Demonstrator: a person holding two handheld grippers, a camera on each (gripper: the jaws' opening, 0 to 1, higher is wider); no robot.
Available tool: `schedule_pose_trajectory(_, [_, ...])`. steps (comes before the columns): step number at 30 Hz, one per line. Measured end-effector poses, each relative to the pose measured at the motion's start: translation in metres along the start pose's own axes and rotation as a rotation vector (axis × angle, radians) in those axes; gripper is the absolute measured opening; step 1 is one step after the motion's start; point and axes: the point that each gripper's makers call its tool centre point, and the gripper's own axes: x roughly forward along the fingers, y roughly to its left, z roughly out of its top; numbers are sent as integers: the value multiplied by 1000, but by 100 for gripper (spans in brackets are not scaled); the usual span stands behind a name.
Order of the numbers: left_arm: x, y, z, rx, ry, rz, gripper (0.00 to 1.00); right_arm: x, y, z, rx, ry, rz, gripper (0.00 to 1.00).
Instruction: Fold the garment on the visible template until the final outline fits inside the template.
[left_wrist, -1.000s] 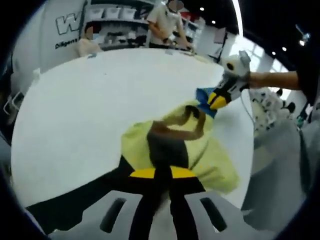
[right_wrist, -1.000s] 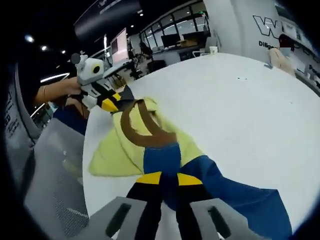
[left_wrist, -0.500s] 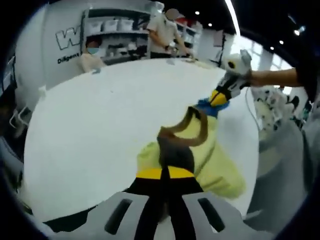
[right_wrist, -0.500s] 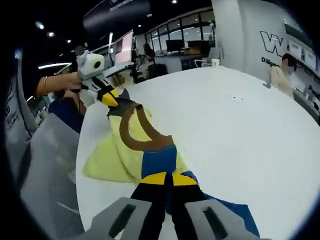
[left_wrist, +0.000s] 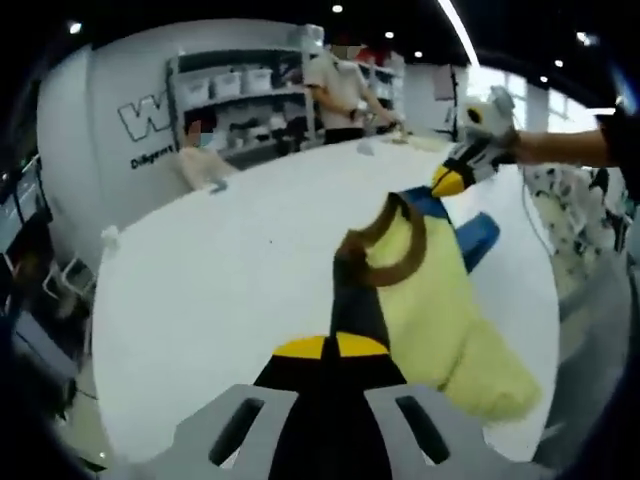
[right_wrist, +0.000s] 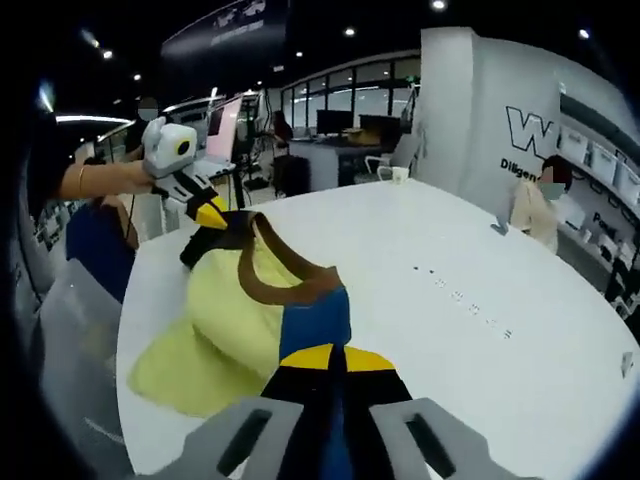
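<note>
A yellow shirt (left_wrist: 430, 290) with a brown collar (left_wrist: 395, 265), one blue sleeve (left_wrist: 478, 235) and one dark sleeve hangs stretched between both grippers over the white table (left_wrist: 230, 260). My left gripper (left_wrist: 330, 347) is shut on the dark shoulder cloth. Across the shirt, my right gripper (left_wrist: 448, 180) pinches the blue shoulder. In the right gripper view the right gripper (right_wrist: 330, 357) is shut on the blue cloth (right_wrist: 315, 322), the shirt (right_wrist: 235, 310) sags to the left, and the left gripper (right_wrist: 210, 213) grips the dark end at upper left.
The round white table (right_wrist: 480, 330) stretches far beyond the shirt. A grey chair (right_wrist: 70, 340) stands by its near edge. A standing person (left_wrist: 345, 85) and a seated person (left_wrist: 205, 160) are at the far side, with shelves behind them.
Both grippers have risen with the shirt, lifting most of it off the table. It now hangs taut between them, with the collar stretched out.
</note>
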Motion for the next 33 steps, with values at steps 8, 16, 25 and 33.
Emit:
schedule_pose_trajectory(8, [21, -10, 0, -101, -4, -4, 0, 36, -7, 3, 118, 13, 21, 0])
schedule_pose_trajectory(16, [28, -17, -6, -99, 18, -8, 0, 45, -5, -14, 163, 48, 32, 0])
schedule_pose_trajectory(25, [30, -24, -27, -125, 70, -30, 0, 40, 10, -40, 174, 121, 58, 0])
schedule_pose_trajectory(33, [25, -12, -32, -100, 61, -10, 0, 36, 13, -32, 132, 102, 66, 0])
